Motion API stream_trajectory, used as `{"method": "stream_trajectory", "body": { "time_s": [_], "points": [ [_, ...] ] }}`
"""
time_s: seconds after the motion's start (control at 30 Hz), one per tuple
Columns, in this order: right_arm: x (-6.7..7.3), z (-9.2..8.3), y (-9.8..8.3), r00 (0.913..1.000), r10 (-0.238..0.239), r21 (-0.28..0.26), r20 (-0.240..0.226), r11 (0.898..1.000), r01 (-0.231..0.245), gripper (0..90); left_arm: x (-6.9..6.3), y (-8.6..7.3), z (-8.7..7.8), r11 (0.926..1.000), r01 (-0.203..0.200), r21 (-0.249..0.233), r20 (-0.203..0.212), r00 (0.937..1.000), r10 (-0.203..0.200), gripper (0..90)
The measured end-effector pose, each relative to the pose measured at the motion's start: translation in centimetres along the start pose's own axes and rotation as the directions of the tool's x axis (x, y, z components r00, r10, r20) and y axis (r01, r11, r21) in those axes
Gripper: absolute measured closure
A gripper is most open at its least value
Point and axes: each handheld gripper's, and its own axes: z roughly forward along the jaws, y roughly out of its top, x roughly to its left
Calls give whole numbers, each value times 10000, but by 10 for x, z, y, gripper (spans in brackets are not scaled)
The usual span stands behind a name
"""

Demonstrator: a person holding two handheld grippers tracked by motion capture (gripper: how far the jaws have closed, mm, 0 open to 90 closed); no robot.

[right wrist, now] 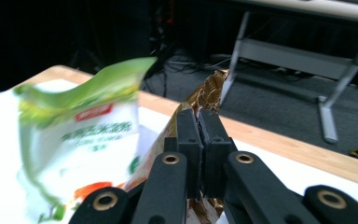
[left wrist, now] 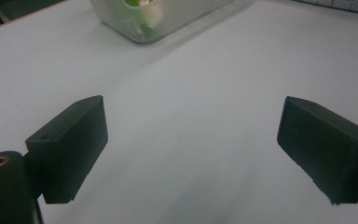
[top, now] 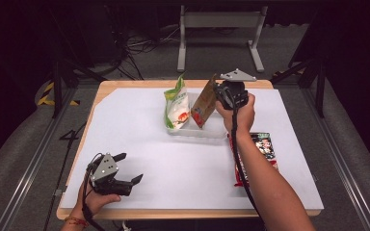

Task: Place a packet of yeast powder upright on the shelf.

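Right gripper [top: 220, 94], fingers clenching the brown pouch [top: 203, 104], is lowering it into the clear tub [top: 207, 131]; release likely follows. Left gripper [top: 127, 168] is idling, fingers released.

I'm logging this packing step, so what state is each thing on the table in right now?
Brown snack pouch: tilted, lower end in the bin, top edge pinched by the right gripper.
Green and white bag: upright in the bin.
Clear plastic bin: holds both packs.
Red and black packet: flat on the table, untouched.
Left gripper: jaws wide open, holding nothing.
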Motion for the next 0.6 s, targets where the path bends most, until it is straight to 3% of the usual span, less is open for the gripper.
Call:
{"method": "stream_trajectory", "body": {
  "time_s": [0.2,0.4,0.5,0.6],
  "points": [
    [4,7,-7,9993,108,63,-367,9999,-106,876,2,-2,-2,9999,91,-60,-17,10000,-91,94],
    [7,8,-15,9962,-75,106,-867,9999,85,853,1,-1,-1,10000,55,1,-17,10000,-55,94],
    [7,8,-20,9908,-167,215,-1345,9996,198,834,0,-1,1,10000,28,32,14,10000,-28,94],
    [7,7,-21,9893,-292,215,-1427,9992,326,831,0,-1,2,10000,25,37,30,10000,-25,94]
  ]
}}
